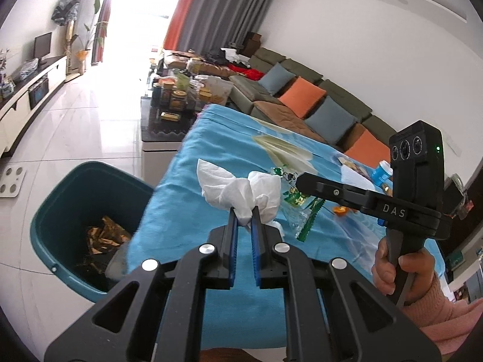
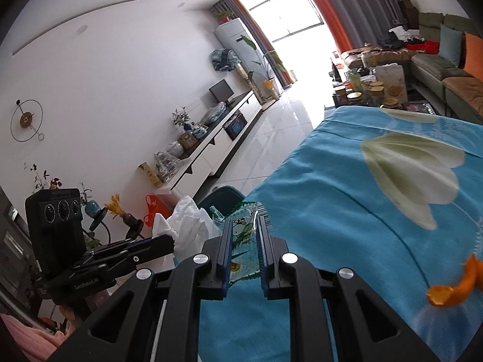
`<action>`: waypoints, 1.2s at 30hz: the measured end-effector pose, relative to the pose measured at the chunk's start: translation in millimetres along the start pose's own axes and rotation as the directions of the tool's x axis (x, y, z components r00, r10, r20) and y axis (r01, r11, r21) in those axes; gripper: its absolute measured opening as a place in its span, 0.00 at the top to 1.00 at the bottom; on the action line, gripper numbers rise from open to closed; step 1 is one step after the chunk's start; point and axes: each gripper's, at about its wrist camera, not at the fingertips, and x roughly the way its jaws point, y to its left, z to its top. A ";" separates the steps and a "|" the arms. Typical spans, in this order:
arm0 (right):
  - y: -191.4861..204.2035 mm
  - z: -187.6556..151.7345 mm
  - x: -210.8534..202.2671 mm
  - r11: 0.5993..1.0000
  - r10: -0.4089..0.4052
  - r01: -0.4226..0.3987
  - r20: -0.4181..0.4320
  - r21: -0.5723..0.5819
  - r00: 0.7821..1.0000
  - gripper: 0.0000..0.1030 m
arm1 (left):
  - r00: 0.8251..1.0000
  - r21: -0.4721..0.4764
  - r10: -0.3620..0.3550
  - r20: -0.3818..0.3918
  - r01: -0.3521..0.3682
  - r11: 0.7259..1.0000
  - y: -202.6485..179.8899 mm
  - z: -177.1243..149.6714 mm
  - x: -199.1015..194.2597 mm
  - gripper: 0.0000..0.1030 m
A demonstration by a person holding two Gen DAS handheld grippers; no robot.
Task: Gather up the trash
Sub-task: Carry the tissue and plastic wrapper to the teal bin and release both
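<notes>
While clamped on a crumpled white tissue [image 1: 241,194] above the blue cloth-covered counter [image 1: 187,163], left gripper [image 1: 244,214] with fingers nearly together, tissue bulging out past the tips. Seen only from the left wrist: teal trash bin [image 1: 60,211] on the floor just beside the counter's near edge, golden-brown wrapper scraps [image 1: 104,236] inside it, open mouth to the left of the held tissue. Right hand [image 1: 398,274] around its grip, also there only. Seen closely only from the right wrist: right gripper [image 2: 245,235] pinching a clear green-printed wrapper [image 2: 241,241] between narrowly spaced fingers, wrapper sticking out beyond the tips. Orange peel [image 2: 452,286] lying on the cloth to the right, well apart from both grippers.

Counter edge running close along the left of both grippers; bare white tile floor [image 1: 75,114] beyond the bin. Grippers side by side, tissue and wrapper near each other. Farther off: cluttered dark coffee table [image 1: 169,105] past the counter's far end, green sofa [image 1: 302,90] with orange and blue cushions along the wall, small blue cup [image 1: 381,173] on the far part of the cloth.
</notes>
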 end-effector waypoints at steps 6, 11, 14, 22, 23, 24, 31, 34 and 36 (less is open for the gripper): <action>9.3 6.4 17.6 0.999 0.029 -0.030 -0.022 -0.011 0.999 0.86 | 0.999 -0.021 0.041 0.019 -0.041 0.999 17.3 2.7 -9.3 0.92; 18.4 12.5 38.2 0.999 0.044 -0.045 -0.048 -0.029 0.998 0.86 | 0.997 -0.038 0.077 0.028 -0.076 0.996 30.9 5.4 -13.1 0.92; 22.6 15.7 49.2 0.998 0.055 -0.057 -0.060 -0.037 0.997 0.86 | 0.994 -0.050 0.103 0.036 -0.101 0.994 38.8 6.4 -16.5 0.92; 36.3 21.0 74.9 0.995 0.074 -0.079 -0.091 -0.058 0.993 0.86 | 0.985 -0.099 0.168 0.047 -0.163 0.982 69.3 7.9 -24.7 0.92; 37.2 21.3 76.6 0.995 0.075 -0.080 -0.094 -0.060 0.993 0.86 | 0.984 -0.107 0.175 0.046 -0.169 0.980 72.9 7.8 -25.3 0.92; 38.8 21.9 79.6 0.995 0.075 -0.081 -0.098 -0.062 0.992 0.86 | 0.983 -0.112 0.180 0.046 -0.174 0.978 75.8 7.5 -26.0 0.92; 46.5 24.1 102.7 0.994 0.076 -0.086 -0.131 -0.071 0.988 0.86 | 0.976 -0.146 0.216 0.031 -0.209 0.967 94.3 3.9 -26.1 0.92; 49.2 25.3 111.4 0.994 0.072 -0.083 -0.143 -0.075 0.987 0.86 | 0.972 -0.152 0.232 0.023 -0.226 0.962 99.5 2.6 -25.2 0.91; 51.4 25.2 115.9 0.993 0.070 -0.082 -0.149 -0.079 0.986 0.86 | 0.971 -0.159 0.240 0.017 -0.234 0.959 102.8 1.4 -24.1 0.91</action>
